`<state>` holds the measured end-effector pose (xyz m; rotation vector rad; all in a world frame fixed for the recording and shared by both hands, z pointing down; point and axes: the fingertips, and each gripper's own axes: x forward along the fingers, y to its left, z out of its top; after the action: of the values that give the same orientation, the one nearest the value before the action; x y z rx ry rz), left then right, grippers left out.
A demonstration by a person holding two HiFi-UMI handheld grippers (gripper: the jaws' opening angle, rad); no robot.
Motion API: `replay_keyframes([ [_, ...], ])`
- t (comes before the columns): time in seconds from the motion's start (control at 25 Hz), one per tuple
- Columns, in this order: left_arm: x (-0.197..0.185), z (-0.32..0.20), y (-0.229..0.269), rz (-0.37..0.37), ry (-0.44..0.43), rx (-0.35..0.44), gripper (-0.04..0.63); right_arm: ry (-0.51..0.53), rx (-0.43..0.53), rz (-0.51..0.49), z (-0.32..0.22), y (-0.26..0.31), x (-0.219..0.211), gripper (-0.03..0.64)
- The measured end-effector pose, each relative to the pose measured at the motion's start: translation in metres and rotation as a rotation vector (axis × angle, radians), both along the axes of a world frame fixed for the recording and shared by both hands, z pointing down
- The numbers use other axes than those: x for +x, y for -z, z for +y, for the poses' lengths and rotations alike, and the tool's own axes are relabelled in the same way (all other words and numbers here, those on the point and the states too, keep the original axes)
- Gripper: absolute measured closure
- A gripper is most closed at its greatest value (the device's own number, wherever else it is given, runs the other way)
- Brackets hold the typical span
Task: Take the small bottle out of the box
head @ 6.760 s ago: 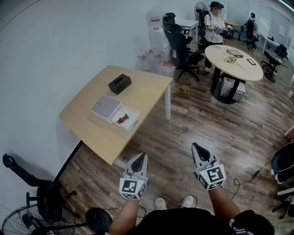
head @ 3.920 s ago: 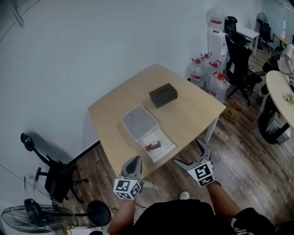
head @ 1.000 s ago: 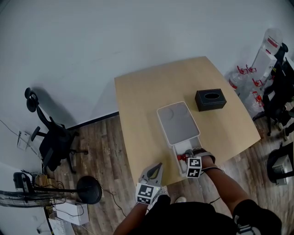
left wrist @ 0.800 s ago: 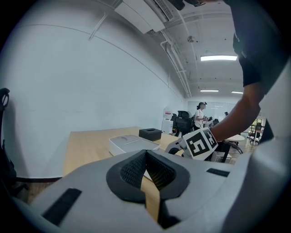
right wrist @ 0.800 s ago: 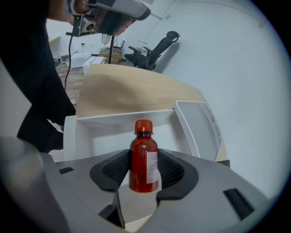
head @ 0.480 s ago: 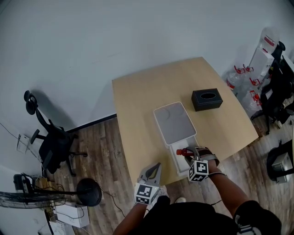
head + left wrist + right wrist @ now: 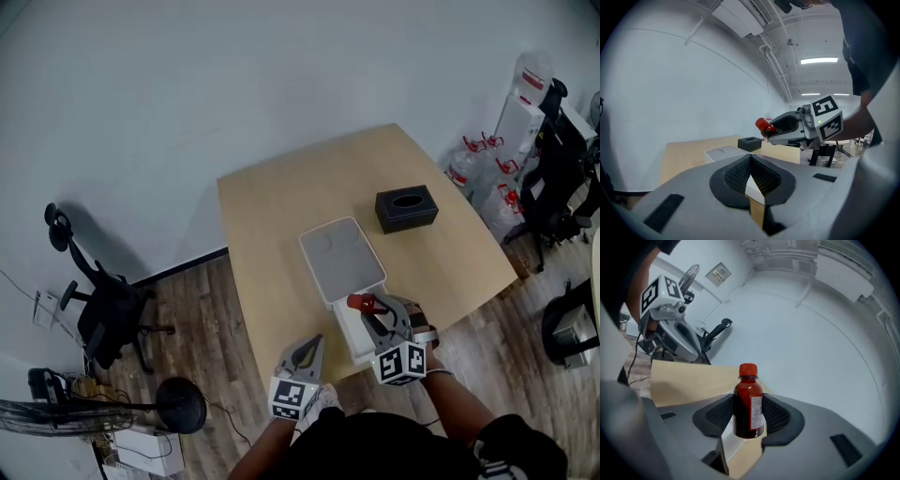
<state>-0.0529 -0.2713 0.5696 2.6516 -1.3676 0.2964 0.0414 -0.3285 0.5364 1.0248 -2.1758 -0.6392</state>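
Observation:
A small dark-red bottle (image 7: 749,401) with a red cap (image 7: 357,302) stands upright between the pads of my right gripper (image 7: 368,310), which is shut on it. It hangs above the open white tray (image 7: 349,339) of the box at the table's front edge. The box's flat grey-white lid (image 7: 341,260) lies just behind the tray. My left gripper (image 7: 313,343) hovers at the table's front edge, left of the tray, shut and empty; its pads (image 7: 740,174) meet at the tip. The left gripper view shows the bottle's cap (image 7: 762,124) held up in the right gripper (image 7: 799,127).
A black tissue box (image 7: 407,208) sits at the back right of the wooden table (image 7: 272,216). An office chair (image 7: 98,305) and a fan stand on the floor at the left. Water jugs (image 7: 478,173) and another chair are at the right.
The right gripper has risen out of the tray with the bottle in its jaws and come a little toward the table's front edge. The left gripper has stayed put.

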Motion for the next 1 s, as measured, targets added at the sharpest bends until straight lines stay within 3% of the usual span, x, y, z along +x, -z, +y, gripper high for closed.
replay_keyframes([
  [0.28,0.01,-0.004,0.029,0.058,-0.004,0.031,0.586,-0.102,0.024,-0.34,0.006,0.057,0.013,0.409],
  [0.44,0.011,-0.005,0.04,0.032,0.0,0.071,0.586,-0.135,0.018,-0.626,0.008,0.081,0.024,0.408],
  [0.52,0.01,-0.006,0.045,0.024,0.007,0.082,0.586,-0.146,0.021,-0.715,0.013,0.09,0.027,0.408],
  [0.64,0.011,-0.008,0.052,0.036,0.01,0.097,0.586,-0.154,0.017,-0.77,0.018,0.092,0.032,0.408],
  [1.0,0.004,-0.01,0.057,0.045,0.034,0.108,0.586,-0.163,0.015,-0.77,0.022,0.097,0.043,0.41],
])
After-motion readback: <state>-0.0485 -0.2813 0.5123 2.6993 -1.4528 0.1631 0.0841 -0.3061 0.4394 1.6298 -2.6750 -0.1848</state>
